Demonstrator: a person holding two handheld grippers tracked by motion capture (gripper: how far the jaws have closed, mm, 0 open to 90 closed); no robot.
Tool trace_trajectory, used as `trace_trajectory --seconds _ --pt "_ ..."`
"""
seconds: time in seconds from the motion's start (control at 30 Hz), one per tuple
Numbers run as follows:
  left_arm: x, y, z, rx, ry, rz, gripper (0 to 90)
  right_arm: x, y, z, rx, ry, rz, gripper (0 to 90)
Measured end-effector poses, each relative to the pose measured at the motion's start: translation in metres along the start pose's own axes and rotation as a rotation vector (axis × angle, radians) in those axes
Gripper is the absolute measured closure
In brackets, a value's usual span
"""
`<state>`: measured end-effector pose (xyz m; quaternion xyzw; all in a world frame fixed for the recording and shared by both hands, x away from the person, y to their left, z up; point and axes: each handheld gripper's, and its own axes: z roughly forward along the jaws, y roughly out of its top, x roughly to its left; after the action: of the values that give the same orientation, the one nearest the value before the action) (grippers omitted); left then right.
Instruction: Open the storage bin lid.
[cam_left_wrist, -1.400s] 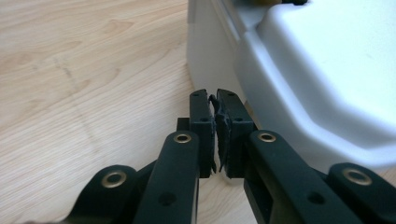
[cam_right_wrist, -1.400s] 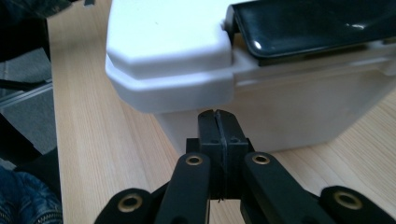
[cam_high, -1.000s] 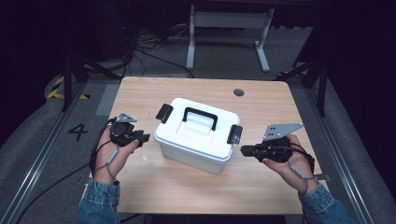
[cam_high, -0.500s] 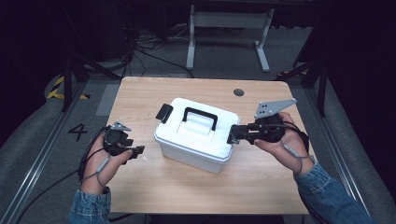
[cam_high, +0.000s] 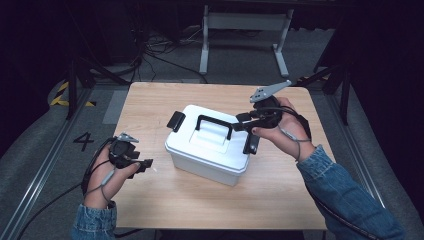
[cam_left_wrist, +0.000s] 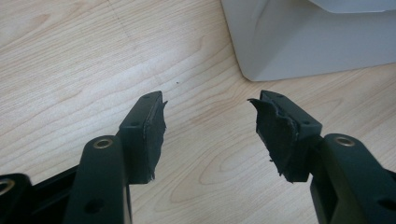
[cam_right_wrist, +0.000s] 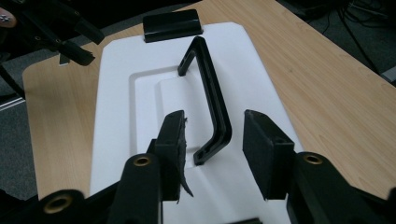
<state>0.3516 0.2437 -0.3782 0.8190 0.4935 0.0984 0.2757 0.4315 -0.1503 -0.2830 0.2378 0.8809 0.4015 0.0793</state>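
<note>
Right gripper hovers over the box at mid-table, jaws apart, straddling the near end of the black handle without touching it. Left gripper idles low beside the box, jaws spread over bare table. Rigid white plastic, probably light unless loaded; smooth walls would slip, so the upright handle looks the best hold. Black latches sit at each end.
</note>
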Motion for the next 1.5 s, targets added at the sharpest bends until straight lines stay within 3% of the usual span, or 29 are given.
trace_trajectory --seconds 0.43,0.73,0.87,0.97,1.1,1.23,1.5 --pt "0.005 -0.001 0.005 0.017 -0.011 -0.005 41.6 -0.009 0.021 0.046 0.117 0.047 0.013 56.0" --pt "0.006 -0.002 0.007 0.021 -0.013 -0.010 41.4 -0.013 0.027 0.068 0.191 0.085 0.014 64.7" --pt "0.006 -0.002 0.008 0.024 -0.011 -0.009 41.3 -0.014 0.028 0.071 0.208 0.097 0.012 70.3" --pt "0.006 -0.002 0.008 0.026 -0.012 -0.006 41.3 -0.014 0.029 0.070 0.209 0.115 0.003 79.5" --pt "0.006 -0.002 0.008 0.028 -0.014 -0.008 41.2 -0.009 0.031 0.068 0.220 0.145 -0.019 83.7" --pt "0.005 -0.002 0.008 0.032 -0.017 -0.004 41.2 -0.001 0.033 0.067 0.231 0.138 -0.080 84.7" --pt "0.007 -0.002 0.009 0.030 -0.012 -0.002 40.9 0.000 0.035 0.065 0.215 0.140 -0.097 84.9"
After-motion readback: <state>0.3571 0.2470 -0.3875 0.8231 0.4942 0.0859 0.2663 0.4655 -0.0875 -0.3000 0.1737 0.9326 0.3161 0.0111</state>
